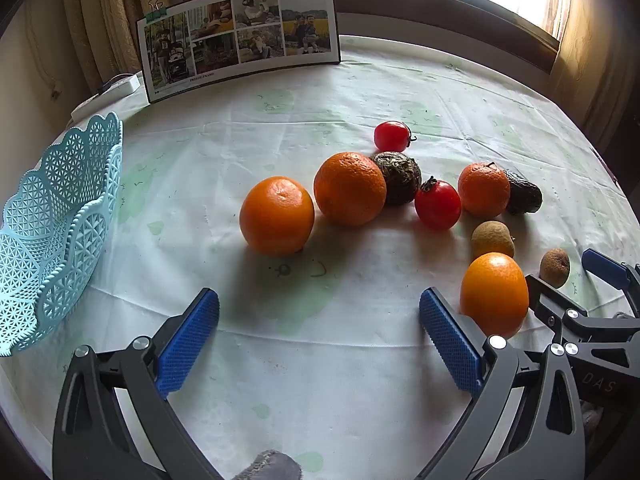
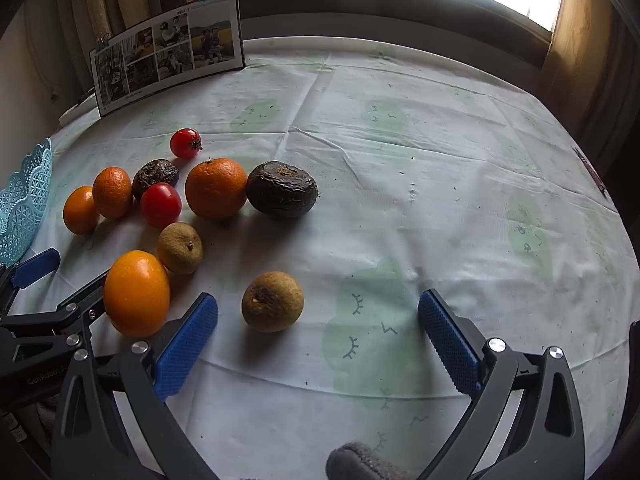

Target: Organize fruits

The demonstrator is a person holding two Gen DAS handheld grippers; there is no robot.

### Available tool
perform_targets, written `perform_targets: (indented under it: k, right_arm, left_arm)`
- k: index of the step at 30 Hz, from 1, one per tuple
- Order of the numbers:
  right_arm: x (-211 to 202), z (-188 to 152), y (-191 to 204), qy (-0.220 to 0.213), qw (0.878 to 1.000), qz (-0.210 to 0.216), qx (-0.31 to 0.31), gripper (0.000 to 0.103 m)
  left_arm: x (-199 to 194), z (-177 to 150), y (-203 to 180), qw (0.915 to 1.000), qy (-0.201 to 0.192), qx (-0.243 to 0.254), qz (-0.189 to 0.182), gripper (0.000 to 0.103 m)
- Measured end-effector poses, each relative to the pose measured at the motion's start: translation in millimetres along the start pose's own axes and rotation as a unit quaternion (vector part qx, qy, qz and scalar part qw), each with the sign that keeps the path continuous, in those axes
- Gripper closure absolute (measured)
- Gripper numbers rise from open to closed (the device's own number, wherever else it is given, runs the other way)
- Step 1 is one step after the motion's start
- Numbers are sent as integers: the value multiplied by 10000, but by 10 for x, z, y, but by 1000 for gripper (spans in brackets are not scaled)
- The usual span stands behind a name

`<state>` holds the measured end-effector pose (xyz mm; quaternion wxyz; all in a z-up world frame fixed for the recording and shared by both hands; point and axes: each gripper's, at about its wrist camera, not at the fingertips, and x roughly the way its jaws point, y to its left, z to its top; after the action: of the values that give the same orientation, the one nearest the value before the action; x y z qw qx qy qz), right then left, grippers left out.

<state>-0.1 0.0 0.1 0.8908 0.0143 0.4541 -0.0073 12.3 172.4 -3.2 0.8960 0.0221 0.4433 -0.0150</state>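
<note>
Both the left gripper (image 1: 319,334) and right gripper (image 2: 318,336) hover wide open and empty, jaws spread ready to straddle a fruit. The fruits lie loose on the cloth (image 1: 360,92), nearest an orange (image 1: 277,215) and a brown fruit (image 2: 272,301). The basket (image 1: 60,216), at far left, likely awaits them.

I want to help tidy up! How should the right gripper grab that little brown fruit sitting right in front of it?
Grip the small brown fruit across its round middle, coming straight in from the near side. The right gripper is already open wider than the fruit. It stands alone, dimpled stem end tilted up, so either side of it looks free for a finger.
</note>
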Motion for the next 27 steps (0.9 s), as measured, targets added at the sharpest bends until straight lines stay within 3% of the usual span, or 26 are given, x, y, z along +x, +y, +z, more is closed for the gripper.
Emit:
perform_targets:
  k: [27]
  right_arm:
    - [1, 0, 0, 7, 10000, 0, 0, 5]
  left_arm:
    - [3, 3, 9, 10000, 8, -23, 19, 2]
